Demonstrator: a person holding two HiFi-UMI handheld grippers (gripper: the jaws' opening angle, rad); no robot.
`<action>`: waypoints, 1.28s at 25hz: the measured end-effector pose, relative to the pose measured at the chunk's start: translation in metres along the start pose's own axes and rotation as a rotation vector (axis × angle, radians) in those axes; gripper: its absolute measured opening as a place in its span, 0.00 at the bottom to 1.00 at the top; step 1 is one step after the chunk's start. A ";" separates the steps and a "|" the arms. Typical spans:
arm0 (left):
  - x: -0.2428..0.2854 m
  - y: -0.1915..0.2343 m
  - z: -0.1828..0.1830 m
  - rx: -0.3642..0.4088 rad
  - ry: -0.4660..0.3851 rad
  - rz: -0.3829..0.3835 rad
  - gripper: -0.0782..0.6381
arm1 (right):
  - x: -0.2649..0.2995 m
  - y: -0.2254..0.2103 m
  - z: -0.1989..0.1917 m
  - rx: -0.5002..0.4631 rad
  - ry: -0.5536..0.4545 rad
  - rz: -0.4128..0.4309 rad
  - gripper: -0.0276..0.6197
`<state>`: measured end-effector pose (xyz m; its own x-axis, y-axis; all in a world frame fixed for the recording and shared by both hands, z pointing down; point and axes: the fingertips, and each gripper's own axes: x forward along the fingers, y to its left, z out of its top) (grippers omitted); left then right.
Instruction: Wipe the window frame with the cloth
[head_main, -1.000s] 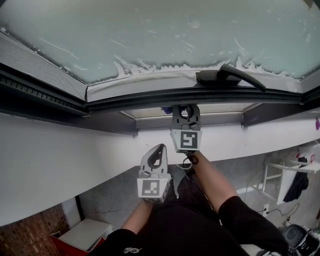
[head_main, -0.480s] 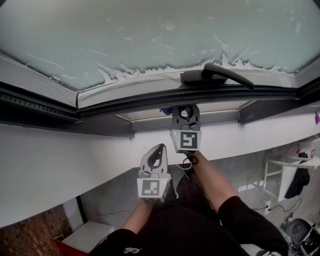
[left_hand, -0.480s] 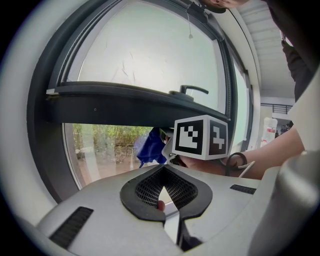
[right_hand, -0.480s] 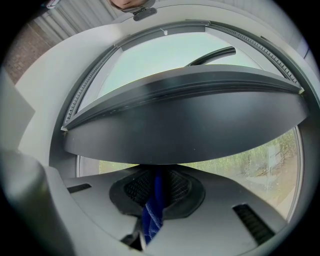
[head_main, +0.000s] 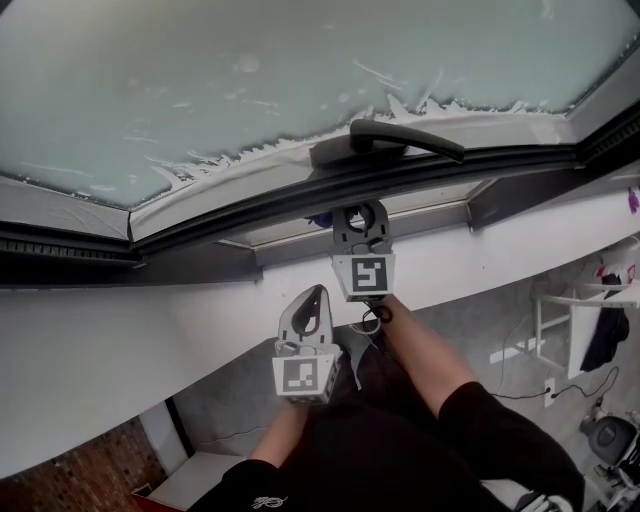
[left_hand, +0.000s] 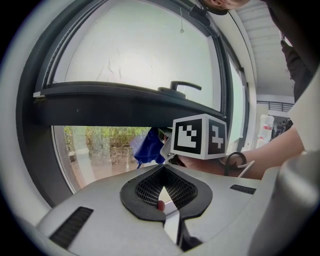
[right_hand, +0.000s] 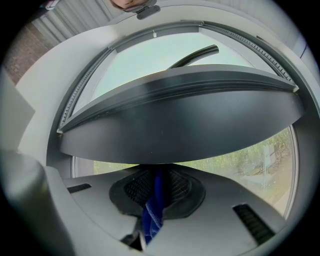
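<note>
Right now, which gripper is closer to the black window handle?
Right. The right gripper, clamping the blue cloth, is under the dark frame just below the black window handle; the left gripper sits lower, farther back.

Showing a frosted glass pane (head_main: 250, 90) across the top of the head view, with a black window handle (head_main: 400, 138) lying along its lower edge. Further down, looking onto a grey floor (head_main: 235, 395) and a brick wall (head_main: 80, 480) at lower left. At the right edge, catching a white rack (head_main: 575, 300) carrying a dark garment (head_main: 605, 345). In the left gripper view, revealing greenery (left_hand: 100, 142) through clear glass.
</note>
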<state>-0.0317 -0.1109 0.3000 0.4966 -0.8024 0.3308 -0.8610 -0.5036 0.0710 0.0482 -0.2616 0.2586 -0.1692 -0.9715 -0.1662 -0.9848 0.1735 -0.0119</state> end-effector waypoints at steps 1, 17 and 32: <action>0.001 -0.002 0.000 0.005 0.004 -0.004 0.11 | -0.001 -0.004 0.000 0.007 0.000 -0.006 0.08; 0.028 -0.053 0.011 0.066 0.009 -0.054 0.11 | -0.013 -0.056 0.003 -0.002 -0.013 -0.030 0.08; 0.034 -0.068 0.010 0.065 0.033 0.070 0.11 | -0.011 -0.062 0.003 0.033 -0.017 0.060 0.08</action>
<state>0.0445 -0.1076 0.2972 0.4309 -0.8259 0.3636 -0.8840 -0.4673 -0.0137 0.1113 -0.2609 0.2579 -0.2267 -0.9564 -0.1839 -0.9710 0.2367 -0.0339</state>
